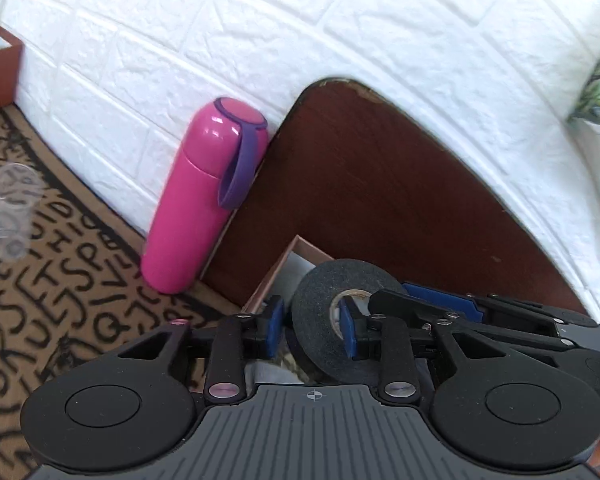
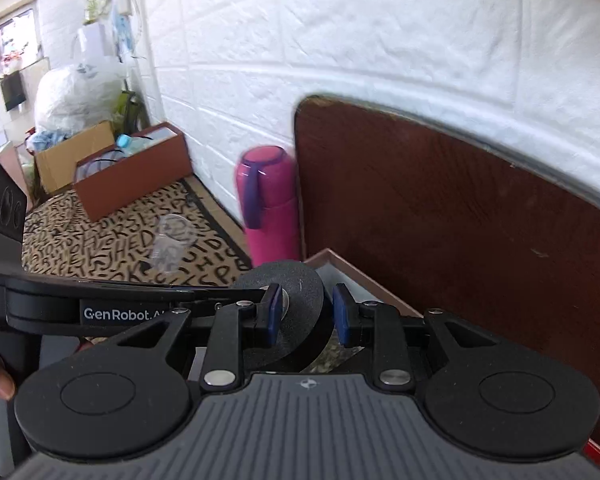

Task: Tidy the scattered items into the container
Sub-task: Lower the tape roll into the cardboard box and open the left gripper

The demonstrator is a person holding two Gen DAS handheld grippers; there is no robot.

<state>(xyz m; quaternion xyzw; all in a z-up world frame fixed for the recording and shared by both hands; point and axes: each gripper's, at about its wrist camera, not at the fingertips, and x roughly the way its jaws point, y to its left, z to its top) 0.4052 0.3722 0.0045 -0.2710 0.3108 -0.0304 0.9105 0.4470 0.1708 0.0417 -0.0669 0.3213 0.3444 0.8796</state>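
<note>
A black roll of tape hangs above a small pink-rimmed box. My left gripper is shut on it, one blue pad outside the roll and one inside its core. My right gripper also straddles the tape roll, with its left pad at the core and its right pad a little off the outer face. The box rim shows behind the roll in the right wrist view. A pink flask with a purple strap leans on the white wall; it also shows in the right wrist view.
A dark wooden board stands against the wall behind the box. A clear plastic cup lies on the letter-print mat. A brown open box and a cardboard box sit further left.
</note>
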